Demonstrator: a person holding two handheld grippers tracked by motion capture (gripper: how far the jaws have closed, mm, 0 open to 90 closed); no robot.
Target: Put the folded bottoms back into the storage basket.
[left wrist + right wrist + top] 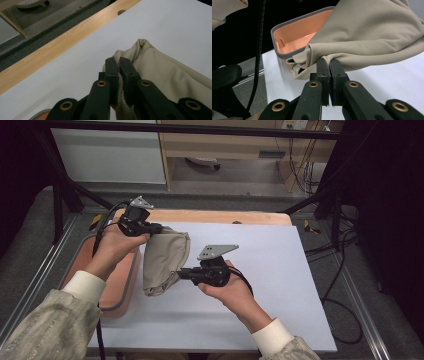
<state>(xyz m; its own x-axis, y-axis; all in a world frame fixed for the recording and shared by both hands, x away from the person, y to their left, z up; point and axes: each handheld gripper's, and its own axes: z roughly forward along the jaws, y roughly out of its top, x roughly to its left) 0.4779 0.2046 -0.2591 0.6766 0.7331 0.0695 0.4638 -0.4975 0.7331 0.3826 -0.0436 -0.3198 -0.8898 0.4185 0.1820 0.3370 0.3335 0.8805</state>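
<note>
The beige woven cloth [165, 260] hangs above the white tabletop [280, 270], long axis running far-left to near-right, between the left gripper [156, 227] and right gripper [181, 273], both jaws clamped on its edges, beside the orange bin [131, 275] at left.

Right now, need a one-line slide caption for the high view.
Left gripper and right gripper pinch a beige cloth above the white table, beside an orange bin.
</note>
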